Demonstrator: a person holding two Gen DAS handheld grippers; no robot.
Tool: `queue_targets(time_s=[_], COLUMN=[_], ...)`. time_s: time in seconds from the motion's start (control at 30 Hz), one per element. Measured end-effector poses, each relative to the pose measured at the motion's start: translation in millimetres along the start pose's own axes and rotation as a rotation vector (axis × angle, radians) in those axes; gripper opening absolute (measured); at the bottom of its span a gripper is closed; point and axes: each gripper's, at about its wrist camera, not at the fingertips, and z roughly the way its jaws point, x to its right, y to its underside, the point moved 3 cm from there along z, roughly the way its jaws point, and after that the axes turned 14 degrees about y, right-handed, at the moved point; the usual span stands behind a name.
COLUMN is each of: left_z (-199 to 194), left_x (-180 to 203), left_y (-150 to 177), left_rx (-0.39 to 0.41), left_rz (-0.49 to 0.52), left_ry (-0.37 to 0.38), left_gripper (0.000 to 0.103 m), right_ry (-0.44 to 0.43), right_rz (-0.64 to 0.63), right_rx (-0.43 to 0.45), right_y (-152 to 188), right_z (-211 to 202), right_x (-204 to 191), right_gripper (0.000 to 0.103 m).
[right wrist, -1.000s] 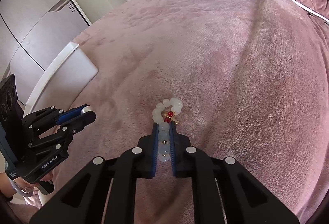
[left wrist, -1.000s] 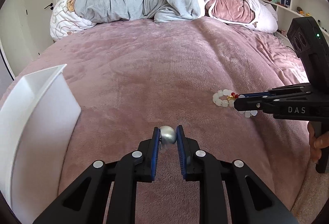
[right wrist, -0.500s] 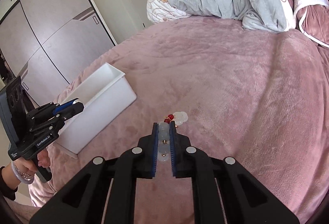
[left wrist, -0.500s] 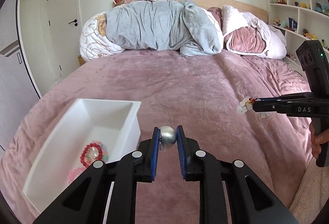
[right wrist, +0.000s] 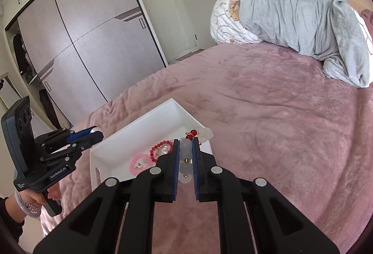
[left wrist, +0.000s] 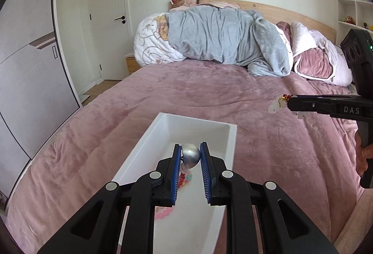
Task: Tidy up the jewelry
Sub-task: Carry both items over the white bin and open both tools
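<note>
Left wrist view: I've swung my left gripper (left wrist: 190, 158) from the bed over the white tray (left wrist: 229, 137); its jaws clamp the silver bead (left wrist: 190, 155), ready to drop.

Right wrist view: my right gripper (right wrist: 185, 156), jaws pinching the white bead bracelet (right wrist: 186, 149), now hangs beside the tray's edge.

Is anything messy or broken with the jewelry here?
Nothing stands out. The left gripper holds a silver ball above the white box, the right gripper holds a white bead bracelet, and other bracelets lie inside the box.
</note>
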Motion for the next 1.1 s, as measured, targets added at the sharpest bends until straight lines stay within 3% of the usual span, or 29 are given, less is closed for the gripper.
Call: queue_targets(time_s=[0.23, 0.37, 0.57, 0.83, 0.97, 1.03, 1.1], left_z=[15, 27, 43, 45, 40, 37, 33], left_x=[-59, -75, -85, -90, -87, -86, -85], left_y=[29, 47, 75, 94, 97, 97, 97], left_rx=[-0.069, -0.098, -0.128, -0.136, -0.111, -0.092, -0.067], left_rz=[-0.107, -0.119, -0.164, -0.182, -0.17, -0.168, -0.167], left_ry=[-0.085, -0.076, -0.049, -0.052, -0.081, -0.072, -0.079], left_gripper=[0.022, 0.022, 0.022, 0.023, 0.052, 0.052, 0.056], right_ry=[-0.038, -0.038, -0.02, 0.018, 0.005, 0.014, 0.02], right_rz=[-0.039, -0.071, -0.093, -0.09, -0.083, -0.098, -0.102], right_rx=[-0.043, -0.084, -0.169, -0.248, -0.239, -0.234, -0.216], right_y=[-26, -28, -6, 32, 35, 35, 31], right_z=[47, 78, 126, 172, 172, 170, 164], right_x=[-48, -73, -99, -102, -103, -104, -105], right_gripper=[0.011, 0.011, 0.011, 0.012, 0.013, 0.016, 0.032])
